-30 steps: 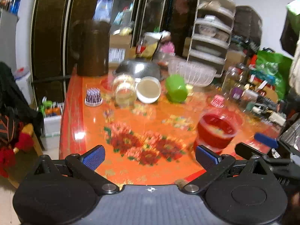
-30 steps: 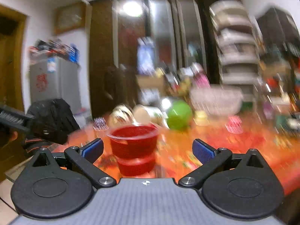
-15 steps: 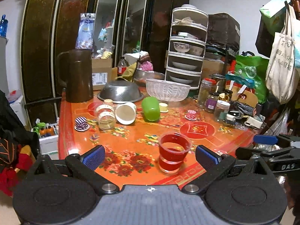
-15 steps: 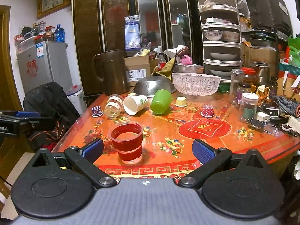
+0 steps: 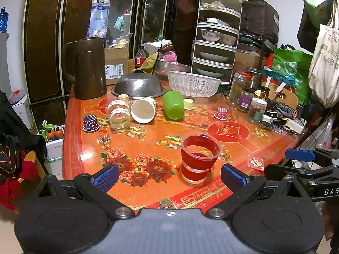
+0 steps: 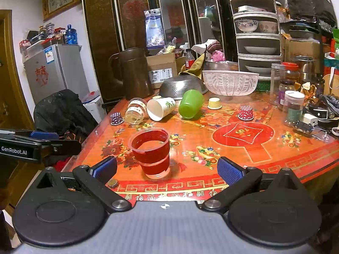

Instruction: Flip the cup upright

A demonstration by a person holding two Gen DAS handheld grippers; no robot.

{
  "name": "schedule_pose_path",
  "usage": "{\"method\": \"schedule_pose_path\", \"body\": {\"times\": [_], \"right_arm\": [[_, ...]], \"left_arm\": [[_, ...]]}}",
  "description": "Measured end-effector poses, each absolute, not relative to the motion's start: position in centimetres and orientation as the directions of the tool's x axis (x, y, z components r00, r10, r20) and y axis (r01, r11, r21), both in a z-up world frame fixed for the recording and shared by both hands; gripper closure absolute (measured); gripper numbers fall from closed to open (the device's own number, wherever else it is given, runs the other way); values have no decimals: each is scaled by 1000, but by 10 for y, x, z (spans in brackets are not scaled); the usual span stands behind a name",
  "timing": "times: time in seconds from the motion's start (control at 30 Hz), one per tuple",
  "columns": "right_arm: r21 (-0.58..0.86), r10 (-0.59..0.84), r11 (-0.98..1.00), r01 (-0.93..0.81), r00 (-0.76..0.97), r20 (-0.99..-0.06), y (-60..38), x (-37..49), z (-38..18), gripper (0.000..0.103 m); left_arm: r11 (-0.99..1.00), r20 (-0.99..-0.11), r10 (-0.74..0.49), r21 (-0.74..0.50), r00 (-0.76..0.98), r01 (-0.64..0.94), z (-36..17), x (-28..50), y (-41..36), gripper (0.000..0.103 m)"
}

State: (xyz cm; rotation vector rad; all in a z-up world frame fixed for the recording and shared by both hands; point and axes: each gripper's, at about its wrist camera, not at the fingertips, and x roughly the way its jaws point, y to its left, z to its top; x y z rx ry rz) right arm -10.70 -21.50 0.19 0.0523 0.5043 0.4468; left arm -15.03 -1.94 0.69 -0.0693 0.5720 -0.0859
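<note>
The counter [image 5: 148, 199] — an orange top printed with peonies and a red medallion — carries everything, and the biggest thing on it is the brown pitcher [image 5: 89, 67] at the far left corner, with an overturned steel colander [image 5: 138, 85] and a white lattice basket [image 5: 193, 83] beside it. In front of those lies a row of tipped vessels: a clear glass [image 5: 118, 114], a white paper cup [image 5: 143, 112] with its mouth toward the camera, and a green cup [image 5: 173, 104], all three on their sides. Nearer the front edge the red cup [image 5: 199, 158] stands upright, mouth up, apart from everything else; in the right wrist view it [image 6: 151, 152] sits just ahead of the left-hand pad. The left tongs [image 5: 169, 175] are spread wide and hold nothing, and the right tongs [image 6: 167, 169] are likewise wide apart and empty, both held back at the counter's near edge. Judged from this, the red cup's share of the task looks done — it rests on its base with no grip on it — while three cups further back remain on their sides if they too are meant to be righted. Small polka-dot cupcake cases [image 5: 90, 123] dot the counter, and a coin [image 5: 165, 202] lies at the front border
</note>
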Motion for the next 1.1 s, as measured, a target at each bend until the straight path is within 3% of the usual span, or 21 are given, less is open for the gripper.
{"method": "schedule_pose_path", "body": {"times": [1.1], "right_arm": [[159,441,896,-415,788,-430,-216,-107,3,1]], "left_arm": [[995,-544,-95,-88,833,56,5,-148,-21,0]]}}
